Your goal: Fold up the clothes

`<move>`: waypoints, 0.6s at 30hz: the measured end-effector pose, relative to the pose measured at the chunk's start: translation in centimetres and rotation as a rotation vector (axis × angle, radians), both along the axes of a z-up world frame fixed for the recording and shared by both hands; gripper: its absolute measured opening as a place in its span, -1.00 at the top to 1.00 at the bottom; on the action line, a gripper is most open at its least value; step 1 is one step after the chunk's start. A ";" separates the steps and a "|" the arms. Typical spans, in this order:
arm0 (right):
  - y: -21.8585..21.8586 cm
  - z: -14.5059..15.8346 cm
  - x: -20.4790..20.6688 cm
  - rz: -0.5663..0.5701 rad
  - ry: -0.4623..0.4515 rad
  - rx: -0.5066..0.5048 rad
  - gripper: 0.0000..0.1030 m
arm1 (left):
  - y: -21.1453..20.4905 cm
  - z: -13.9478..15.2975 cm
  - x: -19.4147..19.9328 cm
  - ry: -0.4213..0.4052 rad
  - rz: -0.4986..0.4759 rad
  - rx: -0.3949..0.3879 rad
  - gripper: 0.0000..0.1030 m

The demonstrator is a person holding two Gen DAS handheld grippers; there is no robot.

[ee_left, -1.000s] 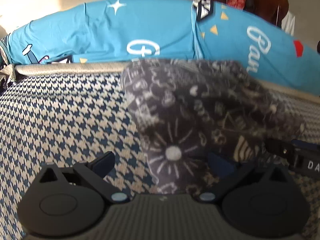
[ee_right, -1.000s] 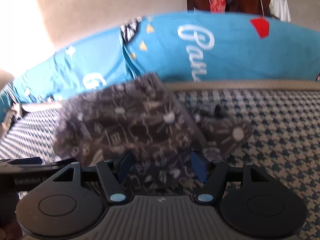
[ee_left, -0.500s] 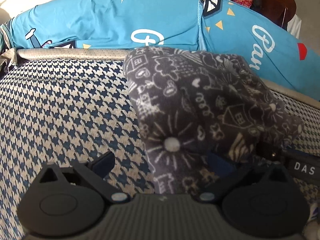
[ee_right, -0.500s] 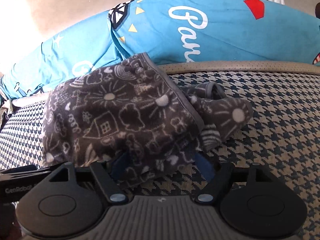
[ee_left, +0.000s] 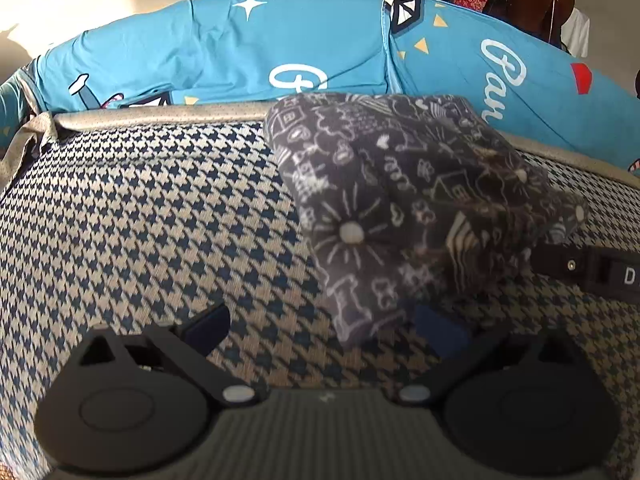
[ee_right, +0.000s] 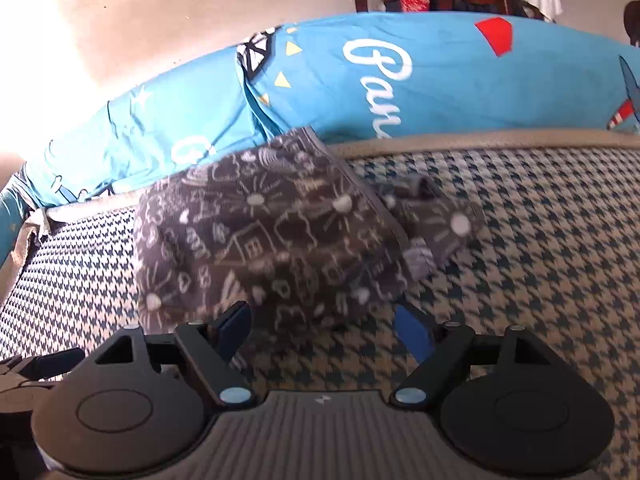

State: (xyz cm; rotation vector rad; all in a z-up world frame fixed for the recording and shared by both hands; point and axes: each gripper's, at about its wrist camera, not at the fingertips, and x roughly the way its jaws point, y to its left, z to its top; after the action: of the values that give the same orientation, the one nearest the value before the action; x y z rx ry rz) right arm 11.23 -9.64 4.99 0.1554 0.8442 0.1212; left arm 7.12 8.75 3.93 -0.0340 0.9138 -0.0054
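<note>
The dark doodle-print garment (ee_left: 408, 204) is lying in a folded bundle on the houndstooth cover (ee_left: 140, 220), just ahead of both tongs and against the blue pillows (ee_left: 240, 52) behind it. The left tongs (ee_left: 324, 324) are standing spread with nothing pinched; the bundle's near corner is reaching down between the two fingers without either pad pressing on it. The right tongs (ee_right: 324, 328) are opening, and the bundle's near edge is sitting just ahead of the gap, untouched as far as the blurred view shows. The risk from here is that soft fleece folded this thick may be springing back: the loose sleeve or cuff (ee_right: 432, 220) sticking out beyond the right tongs could be pulling the top layer open. A finger catching the near corner while drawing away would be dragging the fold apart. Readable writing is scant: white script on the pillows starting "Par", a large curly "G" further left, and a lone "D" on the other tool's body (ee_left: 600, 276) at the left view's edge.
</note>
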 end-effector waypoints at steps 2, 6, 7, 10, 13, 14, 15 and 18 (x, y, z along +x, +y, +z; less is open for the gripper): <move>0.0 0.0 -0.7 -0.008 0.020 -0.004 -0.56 | 0.0 -0.1 -0.7 0.001 0.006 0.010 -1.00; 0.3 -0.3 -2.2 0.011 0.027 -0.032 -0.56 | -0.5 -0.3 -1.5 0.001 -0.002 0.045 -1.00; 0.3 -0.4 -2.5 0.007 0.030 -0.045 -0.56 | -0.7 -0.2 -1.7 -0.003 -0.006 0.056 -1.00; 0.3 -0.5 -3.0 0.002 0.034 -0.073 -0.56 | -0.9 -0.1 -2.2 -0.010 -0.015 0.079 -1.00; 0.3 -0.6 -3.5 -0.002 0.036 -0.096 -0.56 | -0.9 0.0 -2.7 -0.018 -0.015 0.094 -1.00; 0.3 -0.6 -3.6 -0.004 0.034 -0.106 -0.56 | -0.8 0.0 -2.9 -0.019 -0.012 0.097 -1.00; 0.4 -0.6 -3.8 -0.006 0.033 -0.116 -0.56 | -0.8 0.1 -3.1 -0.017 -0.011 0.096 -1.00; 0.4 -0.7 -4.4 -0.013 0.022 -0.144 -0.56 | -0.7 0.1 -3.5 -0.010 -0.012 0.088 -1.00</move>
State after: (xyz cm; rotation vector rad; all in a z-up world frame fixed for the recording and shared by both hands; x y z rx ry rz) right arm 6.81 -9.22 4.30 0.0270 0.8710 0.0461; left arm 3.58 8.09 4.07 0.0534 0.9030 0.0235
